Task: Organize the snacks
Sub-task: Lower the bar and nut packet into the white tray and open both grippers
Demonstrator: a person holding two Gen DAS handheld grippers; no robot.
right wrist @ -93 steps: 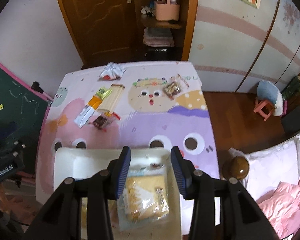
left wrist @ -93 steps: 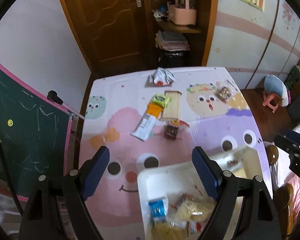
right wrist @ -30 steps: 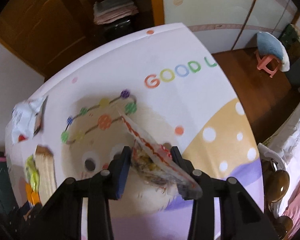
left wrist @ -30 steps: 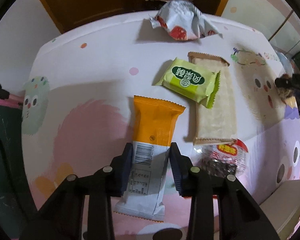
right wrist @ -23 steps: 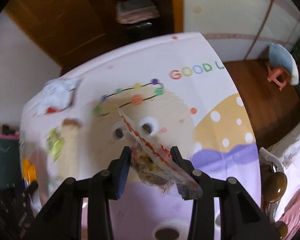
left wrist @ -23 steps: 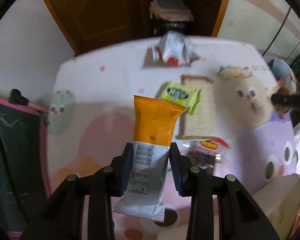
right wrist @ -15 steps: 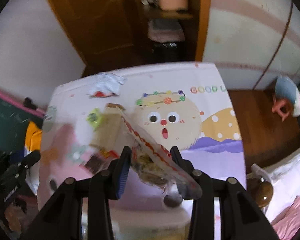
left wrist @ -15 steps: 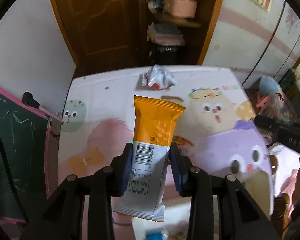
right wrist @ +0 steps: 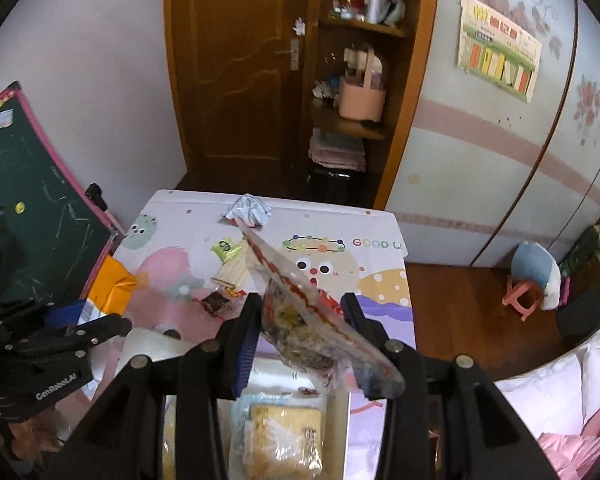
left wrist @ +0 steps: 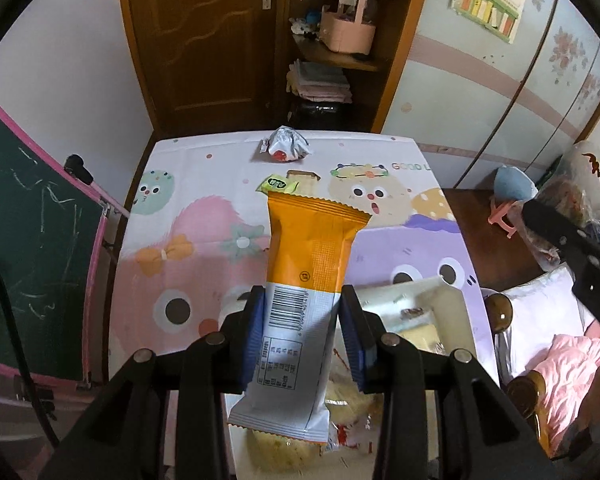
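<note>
My left gripper point(left wrist: 302, 330) is shut on an orange and white snack bar point(left wrist: 306, 280), held up above the near part of the table. My right gripper point(right wrist: 298, 332) is shut on a clear bag of mixed snacks point(right wrist: 304, 320) with a red pattern, tilted between the pads. Beneath both lies a white tray point(left wrist: 444, 296), point(right wrist: 340, 412) that holds several packets. On the table stay a crumpled silver packet point(left wrist: 286, 146), a green packet point(left wrist: 278, 185), a beige wafer pack point(right wrist: 232, 270) and a dark sweet packet point(right wrist: 216, 302). The left gripper point(right wrist: 80, 316) shows at the left of the right wrist view.
The table wears a cartoon cloth point(left wrist: 204, 240). A green chalkboard point(left wrist: 28, 240) leans at its left side. Behind the table are a wooden door point(left wrist: 204, 40) and shelves point(left wrist: 340, 60). A bed with pink bedding point(left wrist: 560, 364) and a pink stool point(right wrist: 522, 298) stand to the right.
Both grippers have risen and drawn back from the far table, each carrying its packet, until the white tray came under them. The right gripper has also rolled.
</note>
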